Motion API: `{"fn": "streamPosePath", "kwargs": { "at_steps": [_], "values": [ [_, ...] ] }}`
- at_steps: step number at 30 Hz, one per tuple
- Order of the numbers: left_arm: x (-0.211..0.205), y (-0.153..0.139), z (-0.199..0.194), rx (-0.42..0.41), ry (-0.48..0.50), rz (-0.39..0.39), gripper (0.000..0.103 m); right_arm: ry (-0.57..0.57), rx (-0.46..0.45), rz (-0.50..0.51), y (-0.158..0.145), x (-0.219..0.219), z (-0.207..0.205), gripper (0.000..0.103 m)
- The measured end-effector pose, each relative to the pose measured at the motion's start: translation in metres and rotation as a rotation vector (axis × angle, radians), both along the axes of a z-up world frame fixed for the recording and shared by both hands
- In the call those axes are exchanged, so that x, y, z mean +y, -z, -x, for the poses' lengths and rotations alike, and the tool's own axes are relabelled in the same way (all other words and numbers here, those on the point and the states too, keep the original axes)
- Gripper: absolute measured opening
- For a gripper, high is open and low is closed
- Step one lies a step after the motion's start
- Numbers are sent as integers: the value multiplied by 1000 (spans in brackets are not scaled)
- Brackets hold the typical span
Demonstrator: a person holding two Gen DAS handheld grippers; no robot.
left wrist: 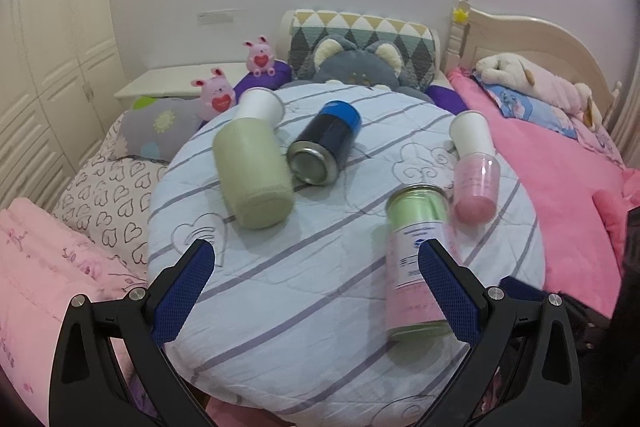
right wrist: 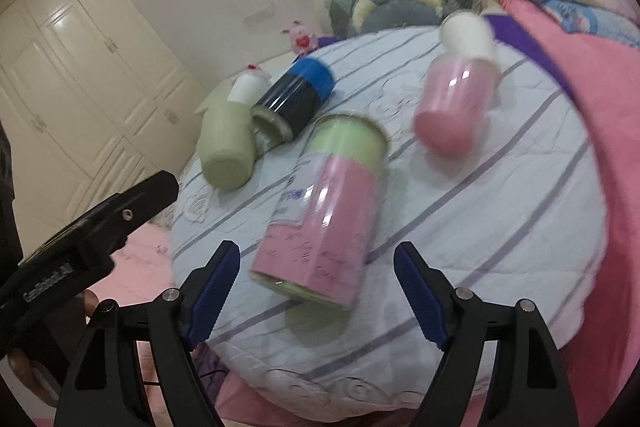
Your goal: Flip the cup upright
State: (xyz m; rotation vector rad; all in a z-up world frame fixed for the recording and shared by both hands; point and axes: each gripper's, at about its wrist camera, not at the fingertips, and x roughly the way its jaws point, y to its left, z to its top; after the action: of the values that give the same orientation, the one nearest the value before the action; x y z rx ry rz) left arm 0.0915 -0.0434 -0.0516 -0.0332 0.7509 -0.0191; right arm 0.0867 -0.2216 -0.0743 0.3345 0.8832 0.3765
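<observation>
Risk first: four containers lie on their sides on a round striped cushion (left wrist: 280,287), a soft, domed surface on which anything I nudge may roll. My right gripper (right wrist: 316,291) is spread wide and holds nothing; it is lined up on the near end of the pink-and-green can (right wrist: 320,219), with both pads apart from it. My left gripper (left wrist: 316,287) is also wide open and empty, its right pad in front of the same can in its view; I cannot tell whether they touch.

Farther off lie the pale green cup (left wrist: 250,171) with a white lid at far left, the blue-capped dark can (left wrist: 326,143) just beside it, and the pink cup (left wrist: 476,183) with a white lid at far right.

Judged hazards:
- A pad striking the can off-centre could roll it toward the pink cup or off the near edge.
- Padding may let an uprighted container tip.
- Right view is motion-blurred, so my alignment is uncertain.
</observation>
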Motion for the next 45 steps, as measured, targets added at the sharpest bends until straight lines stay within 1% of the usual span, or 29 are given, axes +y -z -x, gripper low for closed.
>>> {"fn": "streamPosePath", "kwargs": {
  "at_steps": [2, 7, 10, 12, 16, 20, 24, 28, 34, 37, 39, 41, 45],
  "values": [
    [-9, 1, -4, 11, 17, -4, 103, 10, -19, 24, -4, -8, 1, 81],
    [-32, 11, -23, 82, 62, 8, 103, 31, -59, 81, -12, -29, 1, 81],
    [-46, 18, -35, 112, 71, -26, 103, 54, -69, 131, -10, -39, -3, 81],
    [-53, 23, -44, 144, 71, -41, 103, 59, -69, 132, -8, -47, -7, 81],
    [-65, 33, -64, 206, 82, -33, 103, 54, -56, 129, 0, -57, -16, 81],
    [-78, 46, -85, 263, 86, -61, 103, 50, -46, 145, 5, -64, -23, 81],
    [-85, 55, -97, 326, 114, -24, 103, 41, -33, 145, 12, -70, -31, 81],
    [-93, 62, -104, 361, 135, -32, 103, 26, -27, 142, 16, -73, -38, 81],
    [-90, 67, -113, 396, 111, 10, 102, 8, -19, 142, 22, -71, -47, 81],
    [-89, 68, -115, 413, 122, 18, 97, 7, -17, 139, 22, -72, -48, 81],
    [-87, 68, -116, 426, 134, 52, 83, 7, -16, 139, 23, -72, -48, 81],
    [-86, 69, -115, 428, 135, 69, 75, 4, -13, 142, 23, -70, -49, 81],
    [-85, 64, -111, 390, 136, 57, 75, -6, -15, 143, 23, -65, -47, 81]
  ]
}}
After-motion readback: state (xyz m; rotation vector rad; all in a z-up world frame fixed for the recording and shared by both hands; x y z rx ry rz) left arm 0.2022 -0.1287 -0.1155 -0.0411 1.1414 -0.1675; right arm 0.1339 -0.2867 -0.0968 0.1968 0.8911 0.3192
